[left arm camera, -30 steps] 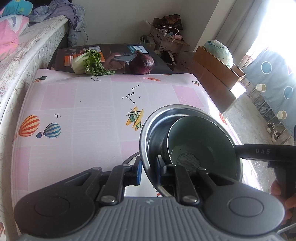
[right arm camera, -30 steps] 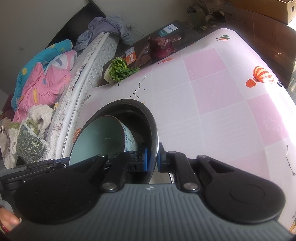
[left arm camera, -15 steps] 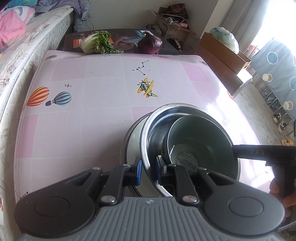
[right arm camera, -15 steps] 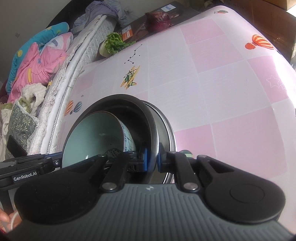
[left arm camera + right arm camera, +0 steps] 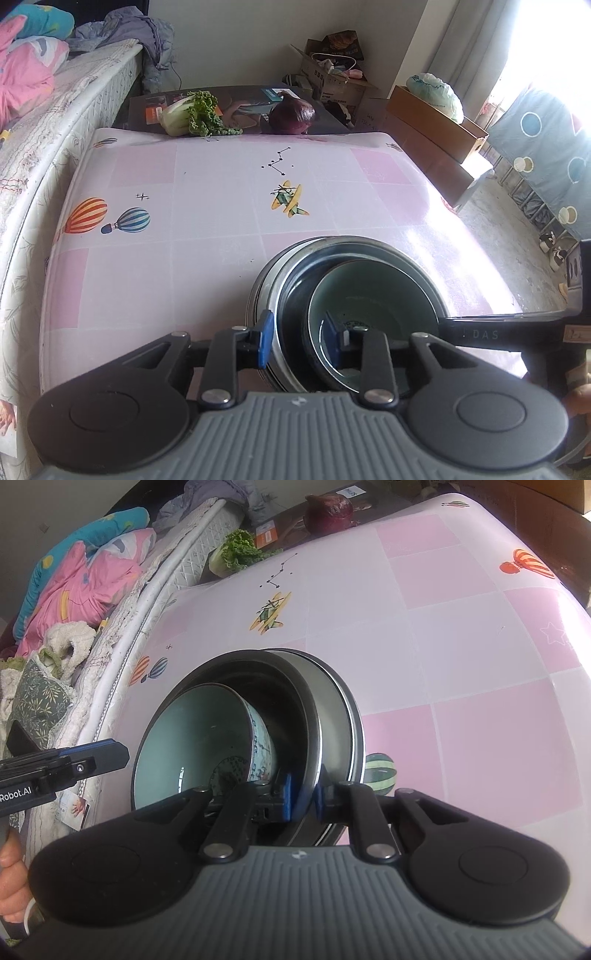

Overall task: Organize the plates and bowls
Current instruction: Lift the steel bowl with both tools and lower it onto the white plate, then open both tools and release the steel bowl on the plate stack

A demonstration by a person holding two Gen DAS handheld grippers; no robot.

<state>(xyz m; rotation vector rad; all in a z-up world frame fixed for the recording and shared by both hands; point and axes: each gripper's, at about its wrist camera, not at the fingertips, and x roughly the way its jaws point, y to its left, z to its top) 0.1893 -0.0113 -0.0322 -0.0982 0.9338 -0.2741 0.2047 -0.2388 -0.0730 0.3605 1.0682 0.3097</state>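
Note:
A steel bowl [image 5: 295, 280] sits nested in a second steel bowl [image 5: 260, 291] on the pink table. A pale green ceramic bowl [image 5: 373, 295] lies inside it. My left gripper [image 5: 297, 343] is open, its jaws spread on either side of the steel bowl's near rim. In the right wrist view the steel bowl [image 5: 291, 701] holds the green bowl [image 5: 192, 746] within the outer bowl [image 5: 338, 720]. My right gripper [image 5: 304, 797] is shut on the steel bowl's rim.
A lettuce [image 5: 192, 114] and a red cabbage [image 5: 291, 114] lie on a dark board past the table's far edge. A bed [image 5: 44, 122] runs along the left. Cardboard boxes [image 5: 436, 125] stand at the right.
The steel bowl with the green bowl has come down into the second steel bowl. My left gripper has opened off the rim. My right gripper still grips it.

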